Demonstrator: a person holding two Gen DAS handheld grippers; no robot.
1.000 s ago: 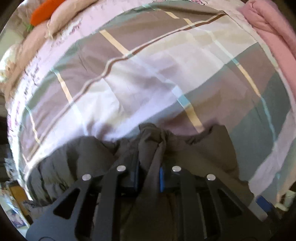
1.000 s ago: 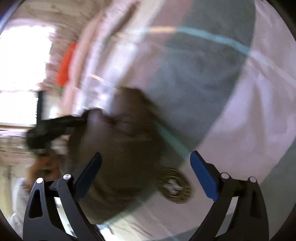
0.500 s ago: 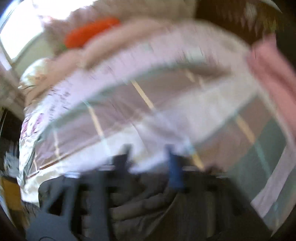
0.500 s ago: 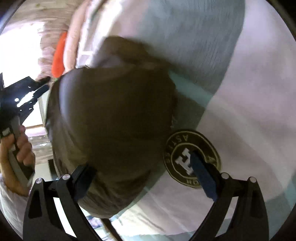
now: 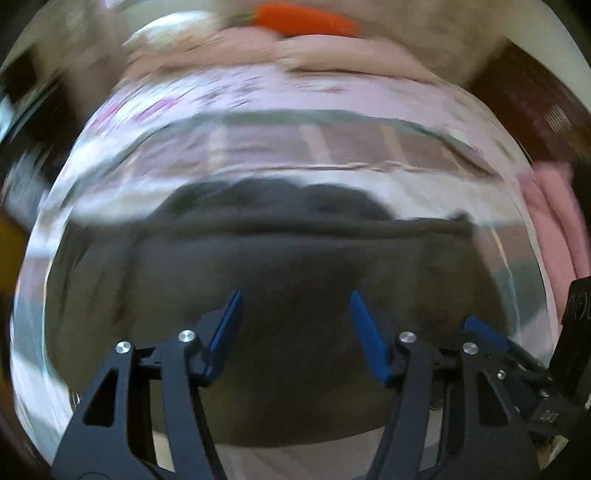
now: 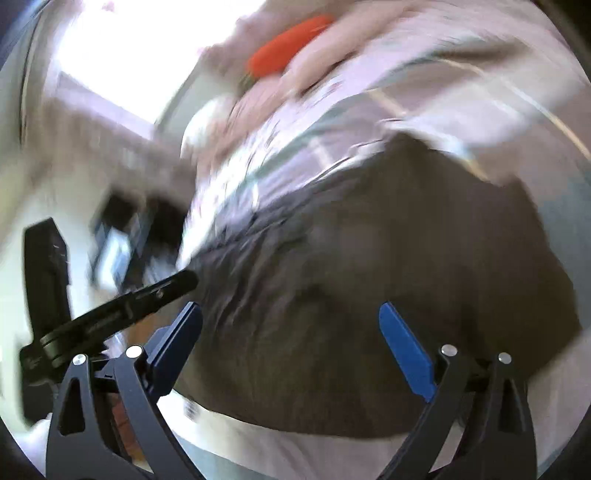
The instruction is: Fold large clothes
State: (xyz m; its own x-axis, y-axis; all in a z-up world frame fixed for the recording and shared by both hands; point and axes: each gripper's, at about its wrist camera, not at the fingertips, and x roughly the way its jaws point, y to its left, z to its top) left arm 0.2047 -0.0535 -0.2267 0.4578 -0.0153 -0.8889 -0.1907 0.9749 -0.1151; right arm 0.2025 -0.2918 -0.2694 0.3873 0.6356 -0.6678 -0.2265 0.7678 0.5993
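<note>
A dark brown garment (image 5: pixel 295 266) lies folded flat on the checked bedspread (image 5: pixel 332 147). It also shows in the right wrist view (image 6: pixel 388 266). My left gripper (image 5: pixel 295 310) is open and empty, its blue pads (image 5: pixel 225 325) apart above the garment. My right gripper (image 6: pixel 291 325) is open and empty above the garment's near edge. The left gripper's black body (image 6: pixel 110 310) shows at the left of the right wrist view. Both views are blurred by motion.
An orange carrot-shaped toy (image 5: pixel 306 22) lies on pink pillows (image 5: pixel 332 55) at the head of the bed. A pink folded blanket (image 5: pixel 554 229) lies at the right edge. The bed's left edge (image 6: pixel 188 229) drops to the floor with dark furniture (image 6: pixel 129 229) beyond.
My left gripper let go of the bunched garment and opened. The garment now lies flat and folded. Both grippers pulled back and tilted up toward the head of the bed.
</note>
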